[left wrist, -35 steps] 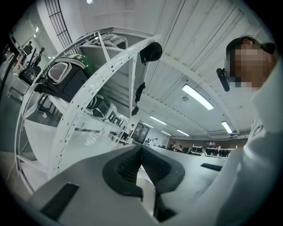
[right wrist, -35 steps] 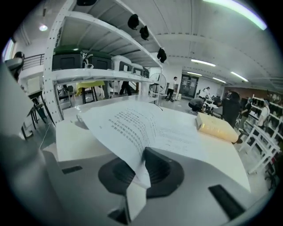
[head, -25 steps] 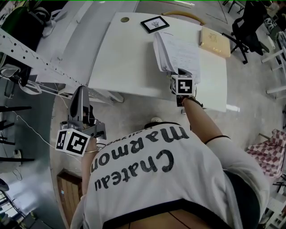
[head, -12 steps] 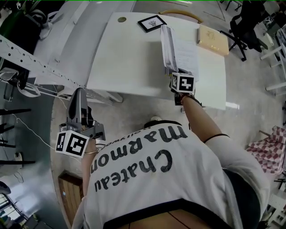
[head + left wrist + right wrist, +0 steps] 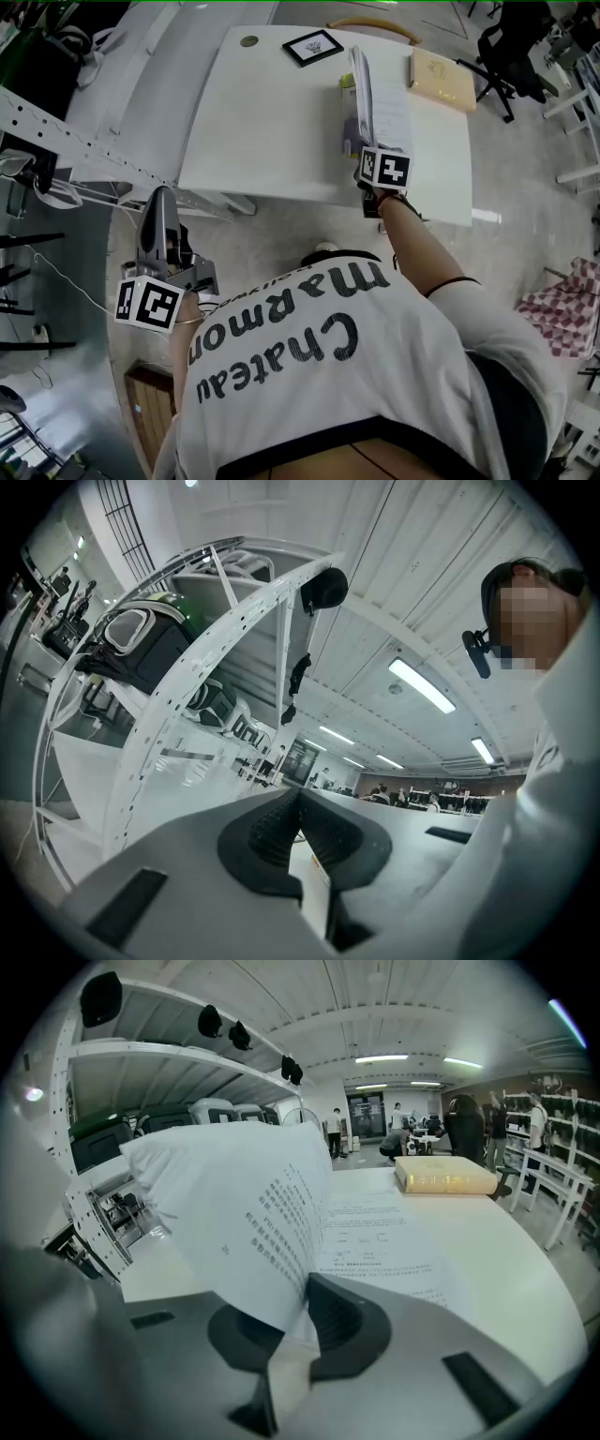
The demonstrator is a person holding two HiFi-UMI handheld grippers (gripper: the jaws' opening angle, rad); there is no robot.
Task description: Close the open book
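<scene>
The open book (image 5: 390,114) lies at the right side of the white table (image 5: 262,122). Its left sheaf of pages (image 5: 359,94) stands nearly upright on edge above the flat right page. My right gripper (image 5: 365,153) is at the book's near edge, shut on that raised sheaf. In the right gripper view the printed pages (image 5: 239,1208) curve up to the left out of the right gripper (image 5: 305,1288), with the flat page (image 5: 384,1241) to the right. My left gripper (image 5: 160,199) hangs off the table at the left, its left gripper (image 5: 300,803) pads together and holding nothing.
A tan closed book (image 5: 441,80) lies at the table's far right corner, and it also shows as the tan book (image 5: 445,1176) in the right gripper view. A small framed picture (image 5: 312,47) and a round disc (image 5: 248,41) sit at the far edge. A white perforated shelf frame (image 5: 66,136) stands left.
The gripped sheaf of pages has swung up from leaning left to standing nearly upright, toward the right page. The right gripper rolled with it. The left gripper stayed put.
</scene>
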